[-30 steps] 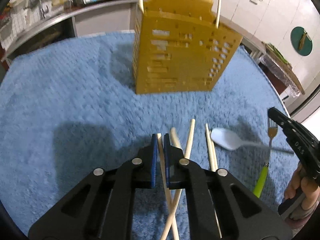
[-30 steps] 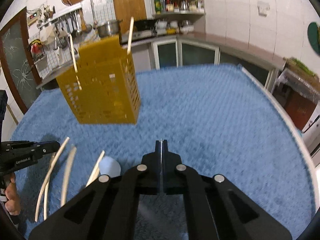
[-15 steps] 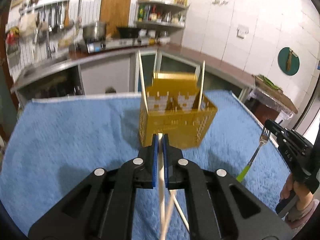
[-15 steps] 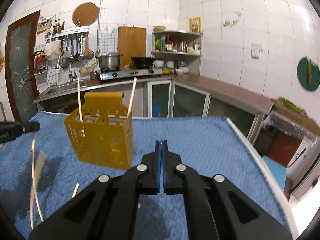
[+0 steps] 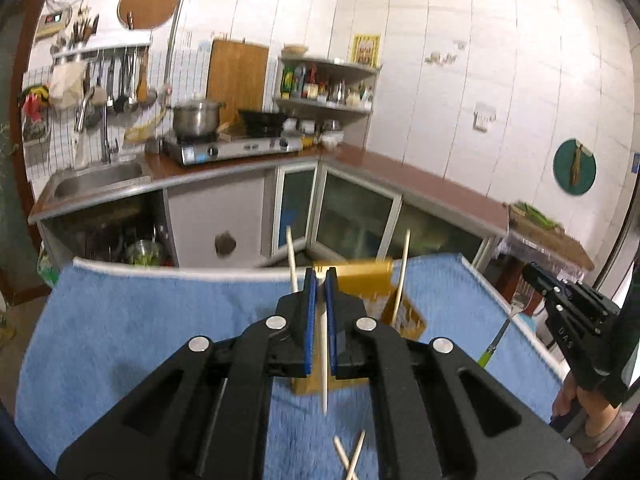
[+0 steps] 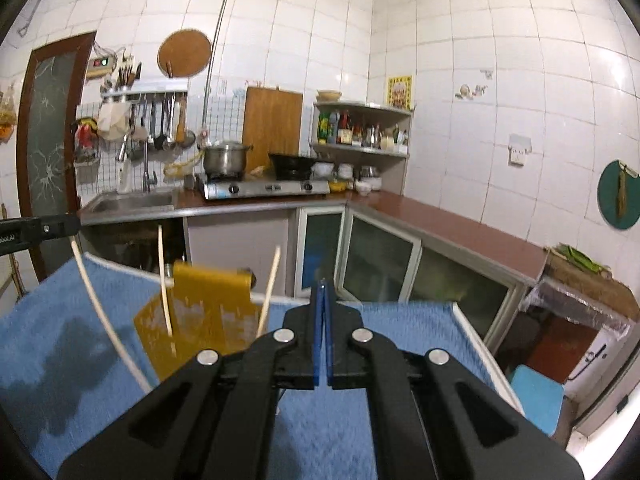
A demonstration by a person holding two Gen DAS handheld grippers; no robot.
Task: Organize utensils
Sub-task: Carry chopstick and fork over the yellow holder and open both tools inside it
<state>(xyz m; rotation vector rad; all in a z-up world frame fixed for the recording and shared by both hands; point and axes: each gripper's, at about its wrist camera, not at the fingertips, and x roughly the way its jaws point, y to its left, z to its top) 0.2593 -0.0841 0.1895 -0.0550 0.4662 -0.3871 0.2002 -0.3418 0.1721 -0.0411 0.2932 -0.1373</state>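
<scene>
We are finding the left gripper [image 5: 319,280] with its jaws clamping one chopstick [image 5: 322,364] above the yellow basket [image 5: 402,316] on the bench [image 5: 120,320], presumably for dropping in, while the right gripper [image 5: 538,280] is pinching a fork [image 5: 505,326].

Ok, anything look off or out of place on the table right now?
Two loose chopsticks lie crossed on the blue towel instead of standing in the yellow utensil basket. Otherwise fine: the left gripper holds a chopstick, the right gripper a green-handled fork.
</scene>
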